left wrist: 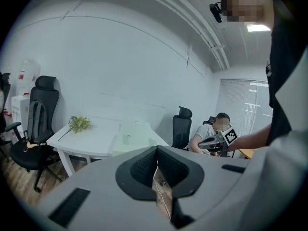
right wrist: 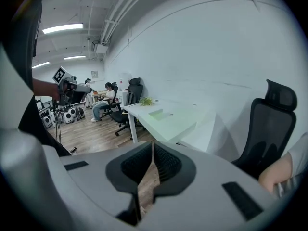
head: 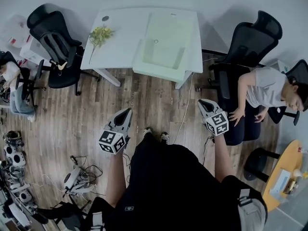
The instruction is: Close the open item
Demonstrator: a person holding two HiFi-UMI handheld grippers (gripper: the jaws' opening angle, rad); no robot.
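A pale green flat case (head: 163, 47) lies open on the white table (head: 120, 37) ahead, its lid spread towards the table's front edge. It also shows in the left gripper view as the case (left wrist: 130, 136) and in the right gripper view as the case (right wrist: 168, 117). My left gripper (head: 127, 111) is held at waist height over the wooden floor, well short of the table, jaws shut and empty (left wrist: 156, 160). My right gripper (head: 201, 102) hangs likewise on the right, shut with nothing between its pads (right wrist: 152, 158).
A sprig of yellow-green flowers (head: 99, 34) lies on the table's left part. Black office chairs stand at the left (head: 57, 47) and right (head: 245, 47). A seated person (head: 267, 93) is at the right. Small robots and cables (head: 77, 179) litter the floor at left.
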